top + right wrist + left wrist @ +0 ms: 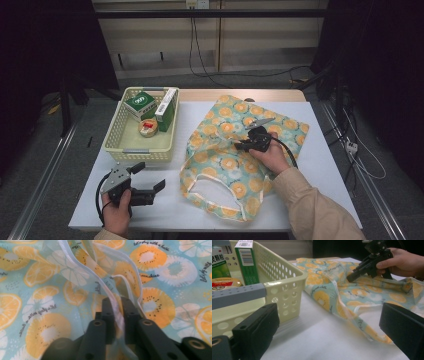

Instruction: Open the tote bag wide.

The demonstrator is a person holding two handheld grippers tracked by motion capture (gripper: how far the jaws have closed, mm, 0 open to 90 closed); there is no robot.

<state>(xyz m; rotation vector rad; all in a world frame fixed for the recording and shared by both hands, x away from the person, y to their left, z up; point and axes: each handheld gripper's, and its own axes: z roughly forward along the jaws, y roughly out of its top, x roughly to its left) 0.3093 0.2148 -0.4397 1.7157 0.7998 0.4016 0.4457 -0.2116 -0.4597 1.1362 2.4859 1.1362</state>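
Note:
A floral cloth bag [235, 155] with orange slices on light blue lies flat on the white table, its opening toward the near edge. My right gripper [240, 146] rests on the bag's middle, pointing left. In the right gripper view its jaws [117, 301] stand almost together, with the bag's white-edged handle [110, 287] pinched between them and rising in a loop above the fabric [45, 332]. My left gripper [150, 175] sits on the table near the front left, open with nothing between its fingers; the left gripper view looks across bare table toward the bag [362, 293] and the right gripper [350, 278].
A cream perforated basket [114, 135] stands at the left, holding two green boxes [141, 103] and a round tin [148, 127]; its corner [287, 282] is close to my left gripper. The table [165, 210] has bare white surface along the front.

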